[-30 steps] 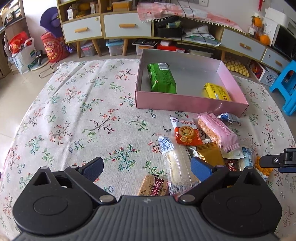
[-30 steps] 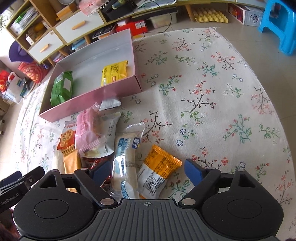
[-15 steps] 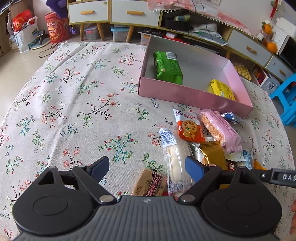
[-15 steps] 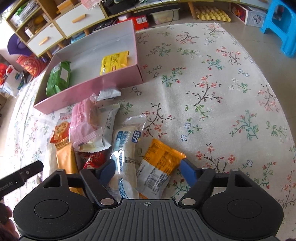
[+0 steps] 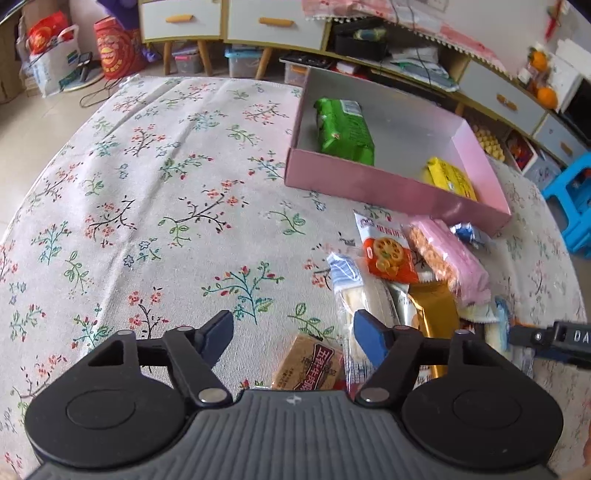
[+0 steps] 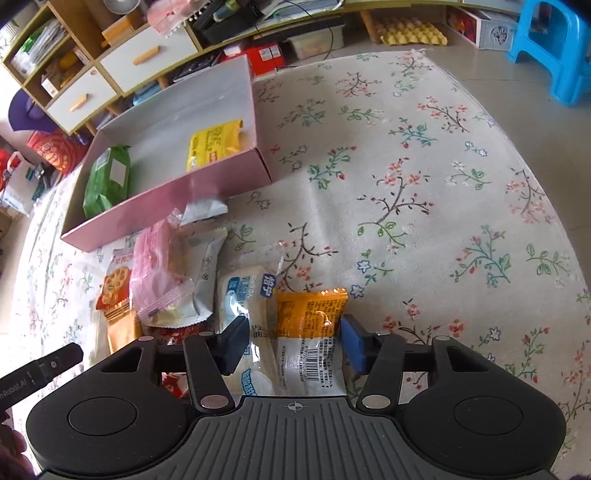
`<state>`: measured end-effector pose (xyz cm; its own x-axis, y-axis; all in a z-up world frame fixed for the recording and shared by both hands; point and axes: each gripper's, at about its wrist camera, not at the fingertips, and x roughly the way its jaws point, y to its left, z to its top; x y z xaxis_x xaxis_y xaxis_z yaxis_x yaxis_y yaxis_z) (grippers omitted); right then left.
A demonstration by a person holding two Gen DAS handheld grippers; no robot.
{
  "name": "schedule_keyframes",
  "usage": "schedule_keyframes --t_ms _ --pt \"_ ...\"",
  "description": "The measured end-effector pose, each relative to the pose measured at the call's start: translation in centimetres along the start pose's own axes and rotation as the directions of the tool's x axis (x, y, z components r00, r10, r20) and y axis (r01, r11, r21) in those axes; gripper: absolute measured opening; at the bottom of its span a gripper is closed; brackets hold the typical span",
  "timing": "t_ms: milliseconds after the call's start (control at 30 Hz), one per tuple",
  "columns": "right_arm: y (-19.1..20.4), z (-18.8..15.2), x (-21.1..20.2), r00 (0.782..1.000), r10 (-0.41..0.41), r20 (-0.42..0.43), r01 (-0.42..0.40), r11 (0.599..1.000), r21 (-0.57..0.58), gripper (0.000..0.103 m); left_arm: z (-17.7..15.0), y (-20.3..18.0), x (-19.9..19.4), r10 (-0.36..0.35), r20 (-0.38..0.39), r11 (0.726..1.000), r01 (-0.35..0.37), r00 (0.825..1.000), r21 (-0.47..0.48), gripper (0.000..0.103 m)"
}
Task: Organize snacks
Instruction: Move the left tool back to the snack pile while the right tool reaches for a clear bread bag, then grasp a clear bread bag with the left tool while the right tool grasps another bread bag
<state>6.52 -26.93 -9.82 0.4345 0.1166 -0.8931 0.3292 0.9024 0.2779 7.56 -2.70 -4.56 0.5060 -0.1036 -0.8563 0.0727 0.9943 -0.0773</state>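
A pink box [image 5: 388,184] [image 6: 166,206] stands on the floral cloth and holds a green packet [image 5: 345,131] [image 6: 107,179] and a yellow packet [image 5: 452,177] [image 6: 216,142]. Several loose snacks lie in front of it. My left gripper [image 5: 295,338] is open over a brown biscuit packet [image 5: 308,363], beside a long white packet [image 5: 356,295]. My right gripper [image 6: 293,341] is open, its fingers on either side of an orange-and-white packet [image 6: 310,332]; a white-and-blue packet [image 6: 245,295] lies beside that. A pink packet [image 5: 448,258] [image 6: 159,266] and an orange cracker packet [image 5: 388,254] [image 6: 114,284] lie nearer the box.
Low cabinets with drawers [image 5: 258,22] and cluttered shelves run behind the table. A blue stool [image 6: 554,44] stands on the floor at the right. The cloth left of the box [image 5: 147,184] and right of the snacks [image 6: 424,184] carries nothing.
Both grippers have moved forward and down toward the snack pile. The right gripper's fingers now straddle the orange-and-white packet. The left gripper has narrowed slightly over the brown biscuit packet.
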Motion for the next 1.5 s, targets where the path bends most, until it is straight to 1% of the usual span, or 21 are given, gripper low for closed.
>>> schedule_keyframes --t_ms 100,167,233,267,333,467,533,567,600,667,700,733,767,833,933,1067,1233,1300,1433,1500 --pt "0.0 0.0 -0.1 1.0 0.004 0.004 -0.004 1.0 0.007 0.052 -0.3 -0.4 0.3 0.014 -0.001 0.999 -0.014 1.0 0.035 0.067" --pt "-0.3 0.1 -0.3 1.0 0.011 0.014 -0.011 1.0 0.021 0.051 -0.3 -0.2 0.3 0.013 -0.003 1.0 -0.013 1.0 0.027 0.064" --pt "-0.2 0.2 -0.8 0.999 0.002 0.04 -0.003 1.0 0.009 0.051 -0.1 0.2 0.1 -0.01 0.002 1.0 0.01 1.0 -0.007 0.058" --pt "0.0 0.2 -1.0 0.999 0.003 0.054 -0.003 1.0 -0.005 0.051 0.0 0.3 -0.1 -0.031 0.008 0.999 0.031 0.999 -0.023 0.058" --pt "0.4 0.1 -1.2 0.998 0.016 0.063 -0.014 0.999 -0.029 0.051 0.0 0.2 -0.3 -0.06 0.021 0.998 0.06 0.998 -0.024 0.058" --pt "1.8 -0.3 -1.5 0.995 0.028 0.091 -0.019 0.995 -0.101 0.051 -0.3 -1.3 -0.2 -0.089 0.047 0.995 0.087 0.995 0.038 0.059" --pt "2.5 -0.5 -1.2 0.995 0.043 0.088 -0.031 0.991 -0.133 0.05 -0.3 -2.3 0.6 -0.098 0.035 0.993 0.095 0.995 0.076 0.059" --pt "2.8 -0.7 -0.9 0.996 0.043 0.081 -0.032 0.989 -0.144 0.049 -0.3 -2.7 1.1 -0.091 0.029 0.991 0.087 0.995 0.098 0.059" --pt "3.1 -0.9 -0.4 0.997 0.037 0.071 -0.025 0.987 -0.159 0.044 -0.3 -3.1 1.6 -0.075 0.031 0.991 0.071 0.997 0.118 0.059" --pt "3.7 -1.4 0.6 0.998 0.026 0.054 -0.016 0.981 -0.191 0.04 -0.2 -3.8 2.4 -0.053 0.045 0.988 0.046 0.998 0.146 0.06" --pt "4.0 -1.6 0.9 0.998 0.025 0.056 -0.013 0.977 -0.213 0.036 -0.2 -4.0 2.8 -0.046 0.048 0.986 0.038 0.998 0.161 0.055" --pt "4.4 -1.8 1.2 0.998 0.012 0.057 0.002 0.971 -0.238 0.035 -0.2 -4.3 3.2 -0.048 0.042 0.984 0.04 0.998 0.174 0.047" --pt "4.5 -1.9 1.2 0.998 0.005 0.058 0.01 0.969 -0.245 0.033 -0.2 -4.5 3.3 -0.057 0.035 0.982 0.049 0.998 0.185 0.043" --pt "4.3 -1.6 1.1 0.999 0.023 0.046 -0.012 0.974 -0.226 0.027 -0.1 -4.7 3.1 -0.066 0.034 0.978 0.058 0.997 0.202 0.029" --pt "3.7 -1.2 0.0 0.997 0.064 0.041 -0.055 0.981 -0.187 0.025 0.5 -4.1 2.1 -0.102 0.037 0.98 0.094 0.994 0.176 0.023" --pt "3.2 -0.8 -1.3 0.994 0.097 0.051 -0.089 0.985 -0.148 0.022 0.8 -3.2 1.0 -0.124 0.047 0.981 0.115 0.991 0.154 0.02" --pt "2.5 -0.1 -2.2 0.991 0.11 0.078 -0.101 0.989 -0.109 0.019 1.4 -2.0 0.1 -0.15 0.057 0.984 0.143 0.987 0.102 0.02" --pt "2.1 0.1 -2.4 0.989 0.116 0.086 -0.109 0.99 -0.091 0.019 1.7 -1.3 -0.4 -0.16 0.075 0.984 0.154 0.984 0.085 0.02" --pt "1.5 0.6 -2.9 0.986 0.136 0.096 -0.13 0.989 -0.066 0.018 2.2 -0.6 -1.2 -0.149 0.133 0.988 0.141 0.98 0.069 0.02" --pt "1.2 0.8 -3.4 0.983 0.148 0.111 -0.142 0.988 -0.059 0.018 2.4 -0.6 -1.5 -0.156 0.155 0.987 0.148 0.976 0.062 0.02"
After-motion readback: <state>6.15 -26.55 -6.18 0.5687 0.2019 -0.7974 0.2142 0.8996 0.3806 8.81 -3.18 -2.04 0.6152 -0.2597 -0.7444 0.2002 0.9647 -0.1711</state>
